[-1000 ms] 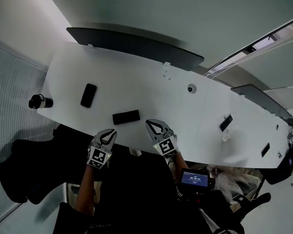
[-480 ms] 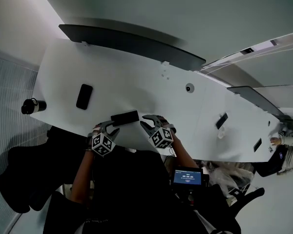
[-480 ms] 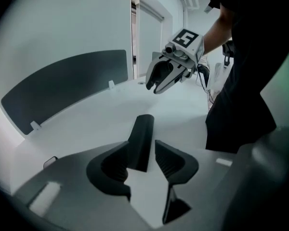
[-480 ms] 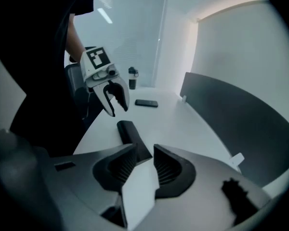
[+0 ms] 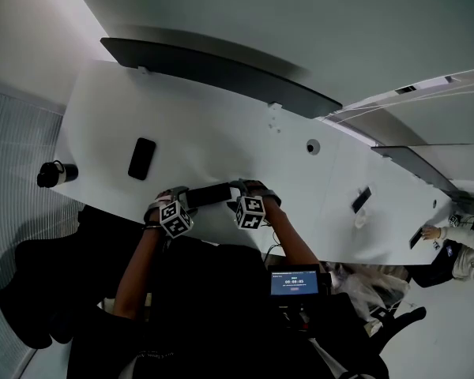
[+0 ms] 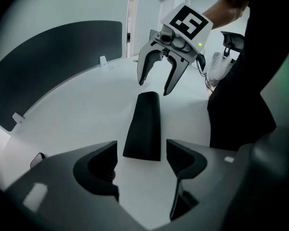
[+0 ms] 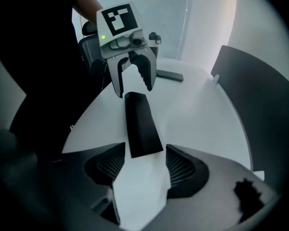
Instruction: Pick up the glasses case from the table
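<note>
Fingers of left gripper and right gripper, shut earlier, now opening wide around glasses case ends.

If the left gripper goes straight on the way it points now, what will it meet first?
Probably the near end of the glasses case, which lies on the table between the left gripper's opening jaws, not yet touched.

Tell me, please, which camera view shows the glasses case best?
The left gripper view: the case lies whole and large on the white table, with a sharp outline. The right gripper view also shows it lengthwise and whole, but in dimmer light. The head view shows it only as a small dark bar near the table's near edge.
</note>
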`<state>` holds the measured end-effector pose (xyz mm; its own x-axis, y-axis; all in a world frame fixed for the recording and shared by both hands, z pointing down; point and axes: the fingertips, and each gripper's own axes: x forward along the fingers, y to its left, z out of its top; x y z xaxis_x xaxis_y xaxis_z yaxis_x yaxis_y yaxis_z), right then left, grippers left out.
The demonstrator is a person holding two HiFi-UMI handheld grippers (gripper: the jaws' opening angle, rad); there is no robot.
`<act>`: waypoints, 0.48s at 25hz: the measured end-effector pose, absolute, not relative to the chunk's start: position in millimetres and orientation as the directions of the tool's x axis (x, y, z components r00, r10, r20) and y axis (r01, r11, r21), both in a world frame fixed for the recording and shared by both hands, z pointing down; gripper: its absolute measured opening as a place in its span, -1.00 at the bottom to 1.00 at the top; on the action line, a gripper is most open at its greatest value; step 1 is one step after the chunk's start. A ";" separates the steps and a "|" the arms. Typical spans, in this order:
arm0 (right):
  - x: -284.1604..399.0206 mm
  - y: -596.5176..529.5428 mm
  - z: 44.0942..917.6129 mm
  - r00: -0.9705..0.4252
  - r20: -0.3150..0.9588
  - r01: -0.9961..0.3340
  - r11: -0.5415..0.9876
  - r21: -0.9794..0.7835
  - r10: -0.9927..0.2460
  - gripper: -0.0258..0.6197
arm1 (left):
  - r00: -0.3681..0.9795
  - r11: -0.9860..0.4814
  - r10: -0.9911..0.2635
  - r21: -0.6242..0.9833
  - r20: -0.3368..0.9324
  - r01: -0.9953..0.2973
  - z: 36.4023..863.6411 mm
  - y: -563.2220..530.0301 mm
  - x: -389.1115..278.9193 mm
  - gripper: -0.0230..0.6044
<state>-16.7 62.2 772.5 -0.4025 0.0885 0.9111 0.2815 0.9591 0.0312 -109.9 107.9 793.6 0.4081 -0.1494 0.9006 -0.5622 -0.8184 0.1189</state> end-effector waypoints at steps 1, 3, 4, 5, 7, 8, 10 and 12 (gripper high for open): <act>-19.2 61.4 774.4 -0.396 0.913 0.291 0.956 0.027 0.095 -0.12 | 0.405 -0.816 -0.138 0.128 0.904 -0.564 796.8 107.5 -110.9 0.13; -23.5 58.8 780.9 -0.379 0.920 0.301 0.953 0.017 0.104 -0.10 | 0.398 -0.813 -0.104 0.152 0.912 -0.562 803.7 109.5 -112.1 0.16; -25.2 58.2 783.8 -0.368 0.923 0.299 0.954 0.000 0.115 -0.08 | 0.395 -0.810 -0.084 0.168 0.915 -0.562 806.3 111.3 -111.9 0.17; -26.5 58.1 786.2 -0.354 0.926 0.298 0.954 -0.022 0.132 -0.05 | 0.392 -0.805 -0.065 0.183 0.918 -0.564 808.6 113.1 -111.4 0.17; -27.5 59.2 793.2 -0.318 0.935 0.313 0.948 -0.054 0.158 -0.02 | 0.386 -0.796 -0.031 0.211 0.922 -0.567 812.9 116.1 -110.9 0.17; -27.8 59.9 797.6 -0.301 0.939 0.326 0.943 -0.063 0.167 -0.02 | 0.382 -0.794 -0.016 0.220 0.924 -0.567 815.0 117.2 -110.9 0.17; -29.7 61.1 805.0 -0.271 0.946 0.343 0.936 -0.079 0.179 -0.01 | 0.373 -0.791 0.009 0.235 0.928 -0.565 819.3 118.3 -110.9 0.17; -31.4 63.2 811.0 -0.254 0.949 0.347 0.933 -0.093 0.189 -0.01 | 0.365 -0.785 0.031 0.249 0.930 -0.567 823.7 118.7 -109.6 0.15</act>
<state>-31.4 63.2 811.0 -0.2543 0.1888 0.9485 0.3474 0.9331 -0.0925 -109.6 118.7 823.7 0.3655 0.0307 0.9303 -0.5672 -0.7851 0.2488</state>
